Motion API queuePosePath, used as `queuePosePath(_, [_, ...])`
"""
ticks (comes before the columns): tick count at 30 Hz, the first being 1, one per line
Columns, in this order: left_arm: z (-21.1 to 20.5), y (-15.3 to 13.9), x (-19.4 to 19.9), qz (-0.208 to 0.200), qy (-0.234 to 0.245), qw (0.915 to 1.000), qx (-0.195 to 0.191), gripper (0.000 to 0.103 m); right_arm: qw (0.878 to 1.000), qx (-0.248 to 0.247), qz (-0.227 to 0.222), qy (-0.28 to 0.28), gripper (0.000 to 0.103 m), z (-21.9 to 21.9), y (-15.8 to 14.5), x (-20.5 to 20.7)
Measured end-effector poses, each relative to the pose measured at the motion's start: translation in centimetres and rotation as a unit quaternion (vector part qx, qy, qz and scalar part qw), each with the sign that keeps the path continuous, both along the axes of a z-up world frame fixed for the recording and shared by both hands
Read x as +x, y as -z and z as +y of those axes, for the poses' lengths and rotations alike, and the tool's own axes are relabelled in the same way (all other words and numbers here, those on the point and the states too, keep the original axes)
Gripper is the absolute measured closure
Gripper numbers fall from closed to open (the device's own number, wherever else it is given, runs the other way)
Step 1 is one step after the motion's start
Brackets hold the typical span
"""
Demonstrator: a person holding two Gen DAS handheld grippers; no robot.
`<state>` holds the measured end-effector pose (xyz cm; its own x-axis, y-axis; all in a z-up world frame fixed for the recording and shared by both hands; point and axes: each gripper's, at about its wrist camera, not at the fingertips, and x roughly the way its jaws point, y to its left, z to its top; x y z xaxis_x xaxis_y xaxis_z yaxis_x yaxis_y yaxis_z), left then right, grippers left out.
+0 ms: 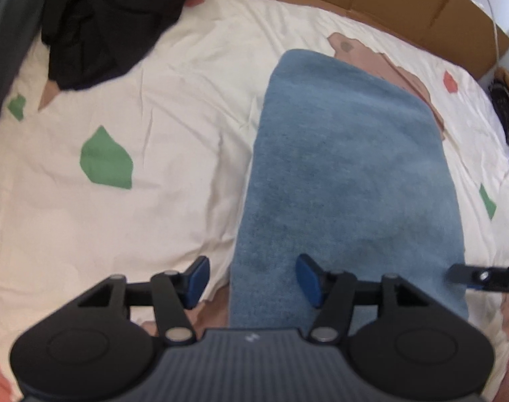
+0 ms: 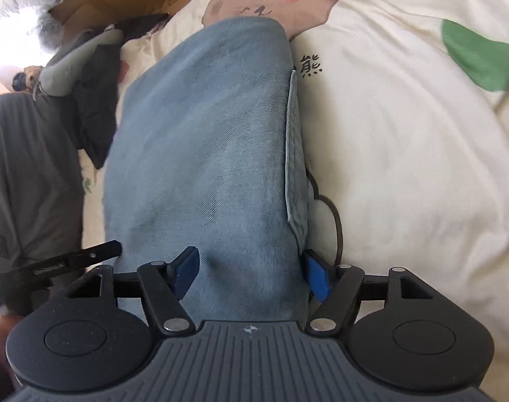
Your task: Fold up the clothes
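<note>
Blue towel (image 1: 351, 174) lies flat on the bedspread (image 1: 174, 77), folded into a long strip that runs away from both cameras. In the right wrist view a paler hemmed under-layer (image 2: 296, 154) peeks out along the strip's right edge, so the layers are not quite flush.

Left gripper (image 1: 252, 283) hangs over the near left corner of the towel, jaws apart: one blue pad over the bedspread, the other over the cloth, nothing pinched. Right gripper (image 2: 252, 274) sits over the near right part, jaws also apart, spanning much of the strip's width; whether its pads touch the cloth is unclear. Each gripper's finger shows at the edge of the other's view, so the two are close together at the same end.

Step in hand, as I judge it: the lengthwise fold is laid and let go. Next move likely calls for taking both near corners and carrying them to the far end, keeping the edges matched.

Further out: a black garment (image 1: 110, 23) heaped at the far left, cardboard (image 1: 388, 3) beyond the bed.
</note>
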<state>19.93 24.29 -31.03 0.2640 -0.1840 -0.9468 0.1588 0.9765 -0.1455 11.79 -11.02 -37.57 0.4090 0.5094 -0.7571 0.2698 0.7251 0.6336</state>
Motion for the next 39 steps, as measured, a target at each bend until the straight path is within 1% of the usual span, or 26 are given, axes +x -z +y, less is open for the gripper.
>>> queuePosePath(1, [0.2, 0.2, 0.2, 0.006, -0.005, 0.9999, -0.008, 0.039, 1.000, -0.007, -0.006, 0.000, 0.044, 0.1, 0.3, 0.3])
queuePosePath(2, [0.3, 0.4, 0.4, 0.010, -0.009, 0.9998, -0.016, 0.039, 1.000, -0.005, -0.006, 0.010, 0.044, 0.0, 0.6, 0.5])
queuePosePath(5, [0.4, 0.5, 1.1, 0.021, -0.016, 0.9992, -0.031, 0.039, 0.998, 0.032, 0.001, 0.060, 0.042, -0.5, 1.7, 0.9])
queuePosePath(6, [0.3, 0.5, 1.4, 0.024, -0.016, 0.9990, -0.034, 0.039, 0.997, 0.040, 0.000, 0.069, 0.041, -0.5, 1.9, 1.0])
queuePosePath(8, [-0.1, 0.6, 2.2, 0.027, -0.013, 0.9989, -0.037, 0.038, 0.996, 0.049, -0.007, 0.071, 0.039, -0.4, 2.2, 1.1])
queuePosePath(10, [-0.6, 0.8, 2.9, 0.026, -0.006, 0.9988, -0.041, 0.038, 0.996, 0.056, -0.012, 0.067, 0.039, -0.4, 2.3, 1.3])
queuePosePath(11, [-0.8, 0.9, 3.2, 0.025, -0.005, 0.9986, -0.046, 0.035, 0.996, 0.062, -0.014, 0.067, 0.040, -0.7, 2.4, 1.3])
queuePosePath(13, [-0.9, 1.2, 3.7, 0.020, -0.002, 0.9984, -0.053, 0.033, 0.995, 0.071, -0.017, 0.067, 0.050, -1.0, 2.4, 1.2])
queuePosePath(14, [-0.8, 1.4, 4.0, 0.019, -0.005, 0.9979, -0.061, 0.033, 0.993, 0.087, -0.024, 0.073, 0.059, -1.4, 2.3, 1.0])
queuePosePath(15, [-0.6, 1.6, 4.2, 0.022, -0.013, 0.9970, -0.072, 0.033, 0.991, 0.101, -0.034, 0.080, 0.063, -1.8, 2.2, 0.7])
queuePosePath(16, [-0.5, 1.8, 4.3, 0.024, -0.016, 0.9964, -0.080, 0.035, 0.989, 0.114, -0.044, 0.088, 0.064, -2.2, 2.1, 0.4])
queuePosePath(17, [-0.4, 1.9, 4.3, 0.025, -0.017, 0.9959, -0.086, 0.035, 0.988, 0.117, -0.047, 0.089, 0.064, -2.3, 2.2, 0.3])
queuePosePath(19, [-0.5, 2.1, 4.4, 0.025, -0.012, 0.9957, -0.089, 0.035, 0.989, 0.108, -0.039, 0.088, 0.059, -2.2, 2.8, 0.8])
queuePosePath(21, [-0.6, 2.1, 4.6, 0.029, -0.010, 0.9952, -0.093, 0.035, 0.989, 0.106, -0.039, 0.092, 0.052, -2.0, 3.4, 1.3])
queuePosePath(24, [-0.8, 2.0, 4.9, 0.032, -0.012, 0.9944, -0.100, 0.036, 0.987, 0.117, -0.040, 0.105, 0.048, -1.9, 3.9, 2.3])
queuePosePath(25, [-1.0, 2.1, 4.9, 0.034, -0.010, 0.9941, -0.102, 0.034, 0.986, 0.120, -0.039, 0.108, 0.048, -1.8, 4.0, 2.6])
queuePosePath(26, [-1.2, 2.2, 5.0, 0.037, -0.009, 0.9939, -0.104, 0.032, 0.986, 0.119, -0.040, 0.107, 0.051, -1.7, 4.0, 2.8])
queuePosePath(28, [-1.5, 2.6, 5.0, 0.041, -0.006, 0.9935, -0.106, 0.030, 0.988, 0.115, -0.043, 0.098, 0.065, -1.7, 3.6, 3.0])
queuePosePath(29, [-1.7, 2.9, 5.0, 0.046, -0.007, 0.9926, -0.112, 0.031, 0.987, 0.121, -0.048, 0.096, 0.076, -2.1, 3.4, 2.8])
queuePosePath(30, [-1.9, 3.1, 5.0, 0.051, -0.011, 0.9917, -0.117, 0.031, 0.986, 0.127, -0.053, 0.093, 0.079, -2.3, 3.1, 2.8])
queuePosePath(33, [-2.3, 3.1, 5.0, 0.059, -0.019, 0.9903, -0.124, 0.031, 0.987, 0.122, -0.068, 0.073, 0.081, -2.7, 1.4, 2.9])
queuePosePath(36, [-2.6, 2.9, 5.1, 0.070, -0.025, 0.9882, -0.134, 0.032, 0.988, 0.117, -0.078, 0.064, 0.081, -3.6, 0.2, 3.1])
queuePosePath(39, [-4.4, 2.7, 4.7, 0.076, -0.009, 0.9885, -0.131, 0.033, 0.989, 0.107, -0.077, 0.066, 0.081, -5.5, -0.4, 2.6])
